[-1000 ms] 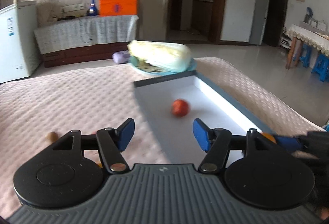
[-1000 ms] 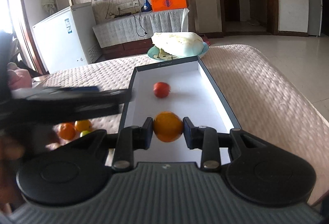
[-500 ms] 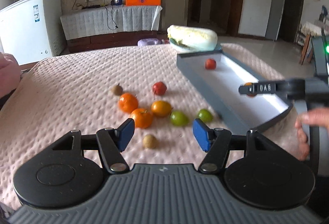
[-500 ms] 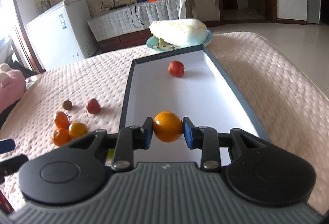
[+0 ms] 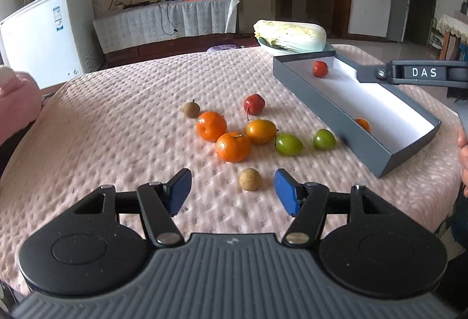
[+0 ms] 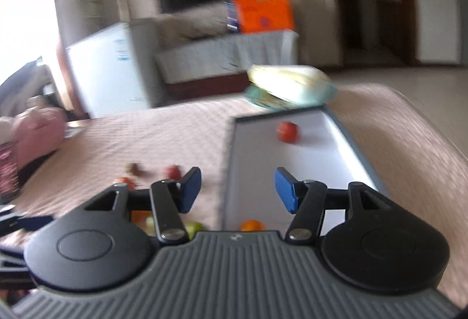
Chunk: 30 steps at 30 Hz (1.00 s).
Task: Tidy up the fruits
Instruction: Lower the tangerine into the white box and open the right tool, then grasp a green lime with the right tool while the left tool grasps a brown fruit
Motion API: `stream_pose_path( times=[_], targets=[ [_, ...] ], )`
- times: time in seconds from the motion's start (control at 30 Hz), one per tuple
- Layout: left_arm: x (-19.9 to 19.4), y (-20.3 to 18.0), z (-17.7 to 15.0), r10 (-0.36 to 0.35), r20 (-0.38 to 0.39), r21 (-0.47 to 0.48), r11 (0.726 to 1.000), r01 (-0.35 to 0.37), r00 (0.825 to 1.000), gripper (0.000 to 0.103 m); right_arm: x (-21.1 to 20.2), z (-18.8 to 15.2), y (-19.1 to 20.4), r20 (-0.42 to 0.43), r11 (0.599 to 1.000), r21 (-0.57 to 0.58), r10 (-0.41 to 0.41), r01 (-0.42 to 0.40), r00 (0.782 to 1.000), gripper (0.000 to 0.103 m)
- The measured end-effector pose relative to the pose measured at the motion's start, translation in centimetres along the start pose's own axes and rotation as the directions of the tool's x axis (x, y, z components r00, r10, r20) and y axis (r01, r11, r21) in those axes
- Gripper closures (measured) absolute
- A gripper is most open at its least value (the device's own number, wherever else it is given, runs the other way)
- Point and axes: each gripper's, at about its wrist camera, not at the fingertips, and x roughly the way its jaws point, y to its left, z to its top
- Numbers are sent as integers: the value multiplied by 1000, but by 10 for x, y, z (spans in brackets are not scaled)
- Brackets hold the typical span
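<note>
While our right gripper (image 6: 237, 192) opens empty, an orange (image 6: 252, 225) lies below it in the tray (image 5: 330, 105).
Our left gripper (image 5: 232, 190) hangs spread above a brown fruit (image 5: 249, 179) on the desk (image 5: 117, 129).

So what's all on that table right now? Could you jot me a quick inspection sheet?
Surface: pink quilted cloth over the table.
Job's things: grey box holding a red fruit and an orange; eight loose fruits on the cloth, among them a brown fruit nearest the left tool.
Clutter: cabbage on a plate behind the box.
Grippers: left tool open, empty; right tool opening, nothing between its pads.
Cables: wires dangling at the far TV cabinet.
Surroundings: white fridge, TV, orange carton.
</note>
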Motion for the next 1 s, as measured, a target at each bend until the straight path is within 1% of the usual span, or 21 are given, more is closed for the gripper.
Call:
stream_pose_path(
  times=[0.03,0.07,0.1,0.17,0.23,0.33,0.47,0.6,0.7,0.87,0.93,1.0],
  targets=[
    [1,0,0,-1,1,6,1000,1,1000,35,0,-1,8,-3,999,-34,43,-43,999,51],
    [1,0,-1,-3,-1,5,1000,3,1000,35,2,-2,15,-24,995,-61,81,-82,996,64],
    [2,1,-1,-4,-3,0,1000,4,1000,35,6,-5,21,-53,990,-87,108,-112,993,75],
    [1,2,0,-7,-4,-11,1000,7,1000,35,14,-9,32,-113,980,-142,127,-142,985,75],
    [0,4,0,-12,3,-17,1000,12,1000,35,24,-14,42,-159,969,-211,93,-126,983,75],
    [0,7,1,-14,0,-28,1000,14,1000,35,37,-18,46,-201,964,-253,28,-79,979,75],
    [0,10,1,-20,0,-37,999,20,1000,35,48,-21,51,-238,958,-280,-10,-59,971,74],
    [-1,13,1,-23,-1,-41,999,23,1000,35,55,-31,61,-251,937,-350,-74,-19,965,75],
    [-1,16,0,-24,-2,-41,999,23,1000,35,66,-33,63,-270,932,-362,-113,7,956,76],
    [4,18,-3,-18,-19,-31,999,18,1000,35,74,-36,68,-285,928,-373,-122,7,951,76],
    [7,16,-4,-17,-27,-20,1000,17,999,35,73,-33,66,-291,939,-345,-108,1,951,77],
    [11,14,-6,-20,-37,-6,1000,20,999,35,66,-30,61,-301,956,-294,-68,-25,951,77]
  ],
)
